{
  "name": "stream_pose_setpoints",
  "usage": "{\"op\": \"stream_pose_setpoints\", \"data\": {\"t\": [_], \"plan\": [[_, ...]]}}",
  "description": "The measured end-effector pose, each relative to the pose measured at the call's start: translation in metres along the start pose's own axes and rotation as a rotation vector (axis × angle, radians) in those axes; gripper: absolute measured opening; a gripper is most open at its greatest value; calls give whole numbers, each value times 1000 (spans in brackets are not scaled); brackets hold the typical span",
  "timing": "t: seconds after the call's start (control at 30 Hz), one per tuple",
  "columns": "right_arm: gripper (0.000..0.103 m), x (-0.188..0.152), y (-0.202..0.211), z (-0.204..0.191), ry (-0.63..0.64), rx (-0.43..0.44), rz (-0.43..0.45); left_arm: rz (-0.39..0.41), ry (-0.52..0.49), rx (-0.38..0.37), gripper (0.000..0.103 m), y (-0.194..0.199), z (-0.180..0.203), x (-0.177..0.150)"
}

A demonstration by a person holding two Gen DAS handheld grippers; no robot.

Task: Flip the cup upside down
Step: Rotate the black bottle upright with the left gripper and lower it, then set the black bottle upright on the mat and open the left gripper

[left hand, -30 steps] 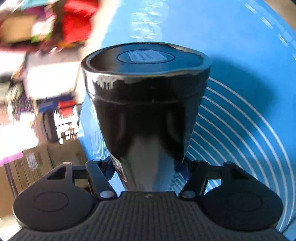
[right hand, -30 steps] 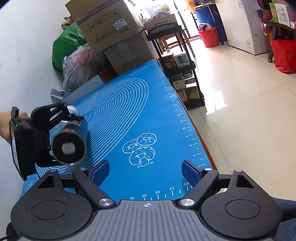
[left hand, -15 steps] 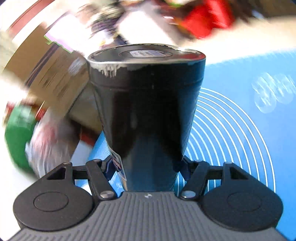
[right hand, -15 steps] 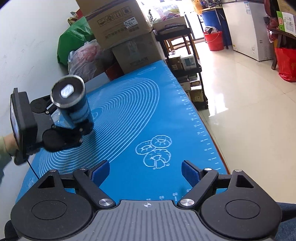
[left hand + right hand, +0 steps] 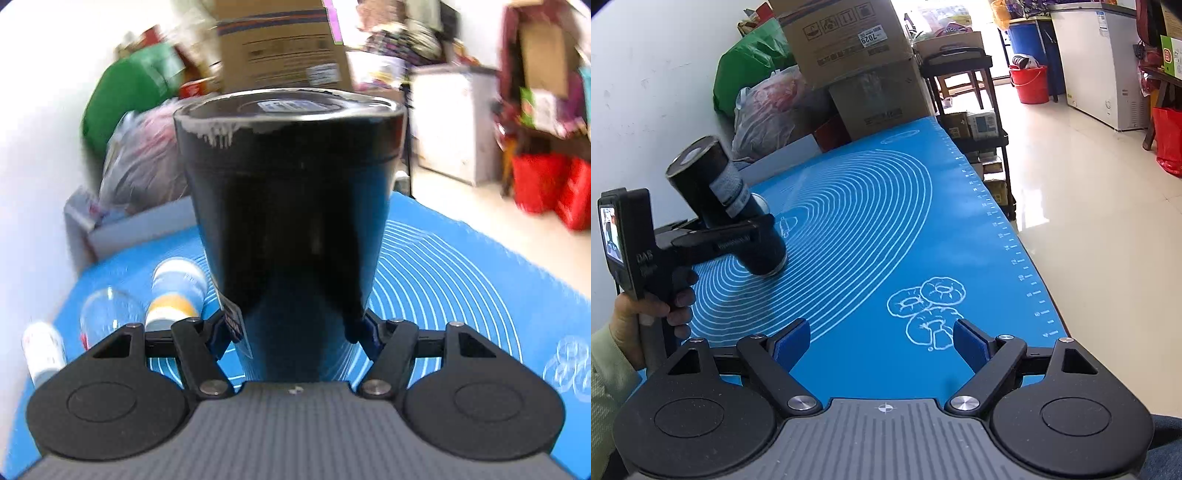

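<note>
My left gripper is shut on a tall black cup, gripping it near its rim end. In the right wrist view the cup is tilted, its labelled base up and to the left, its rim end low over the blue mat. Whether the rim touches the mat I cannot tell. The left gripper shows there at the left. My right gripper is open and empty, low over the near part of the mat.
Two small bottles and a clear glass stand at the mat's left edge by the wall. Cardboard boxes and bags crowd the far end. The mat's right edge drops to the floor.
My left gripper has turned the cup from lying roughly level to base-up and lowered its rim end toward the mat. The right gripper has stayed open, shifting only slightly.
</note>
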State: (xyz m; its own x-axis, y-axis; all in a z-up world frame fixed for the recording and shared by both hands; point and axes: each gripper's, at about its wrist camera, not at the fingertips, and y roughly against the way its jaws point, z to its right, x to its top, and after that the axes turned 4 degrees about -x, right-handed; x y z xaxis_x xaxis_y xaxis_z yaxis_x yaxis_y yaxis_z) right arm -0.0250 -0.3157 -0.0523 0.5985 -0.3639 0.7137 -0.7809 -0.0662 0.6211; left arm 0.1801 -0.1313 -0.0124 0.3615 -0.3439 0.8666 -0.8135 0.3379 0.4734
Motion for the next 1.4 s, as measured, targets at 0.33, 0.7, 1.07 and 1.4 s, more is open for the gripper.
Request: {"op": "stream_pose_setpoints", "data": {"t": [0.33,0.7,1.07,1.4], "plan": [[87,10,-20,-11,43,-32,1,28,157,95,67,6,-6,-12],[87,17,-33,-12,54,-58,-6,38,215,102,67,7,-20,-11],[87,19,-33,-16,60,-62,-2,27,152,121,78,15,-16,-17],[88,22,-33,-19,73,-61,-2,69,157,129,98,34,-13,-12]]}}
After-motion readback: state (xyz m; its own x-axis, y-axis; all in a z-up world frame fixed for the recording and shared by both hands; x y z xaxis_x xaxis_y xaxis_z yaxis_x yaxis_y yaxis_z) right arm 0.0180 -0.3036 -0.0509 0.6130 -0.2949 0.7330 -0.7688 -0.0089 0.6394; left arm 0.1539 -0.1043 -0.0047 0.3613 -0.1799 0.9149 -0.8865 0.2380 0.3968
